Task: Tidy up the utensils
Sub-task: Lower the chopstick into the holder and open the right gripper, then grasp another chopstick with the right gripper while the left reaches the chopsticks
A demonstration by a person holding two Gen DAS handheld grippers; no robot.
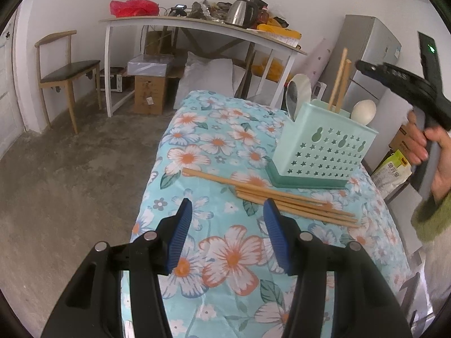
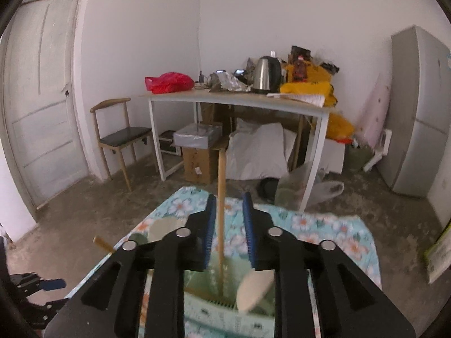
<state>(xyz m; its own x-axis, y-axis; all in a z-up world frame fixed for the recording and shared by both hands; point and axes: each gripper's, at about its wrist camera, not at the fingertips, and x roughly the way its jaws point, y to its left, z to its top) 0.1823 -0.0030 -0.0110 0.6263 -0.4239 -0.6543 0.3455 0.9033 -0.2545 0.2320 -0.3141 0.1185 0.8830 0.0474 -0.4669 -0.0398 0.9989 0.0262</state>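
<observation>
A mint green utensil holder [image 1: 324, 146] stands on the floral cloth [image 1: 220, 146]. It holds two wooden chopsticks [image 1: 339, 83], a grey spoon [image 1: 294, 97] and a white spoon [image 1: 363, 112]. Several loose chopsticks [image 1: 282, 197] lie on the cloth in front of it. My left gripper [image 1: 228, 233] is open and empty, just short of the loose chopsticks. My right gripper [image 2: 229, 231] is open above the holder [image 2: 225, 304]; an upright chopstick [image 2: 221, 211] stands between its jaws, resting in the holder. A white spoon [image 2: 255, 290] sits beside it.
A white table [image 1: 197, 28] with a kettle [image 1: 239, 11] and a red bag [image 1: 132, 7] stands at the back, boxes and a pillow under it. A chair [image 1: 64, 76] is on the left, a grey fridge [image 1: 363, 64] on the right. The floor is bare concrete.
</observation>
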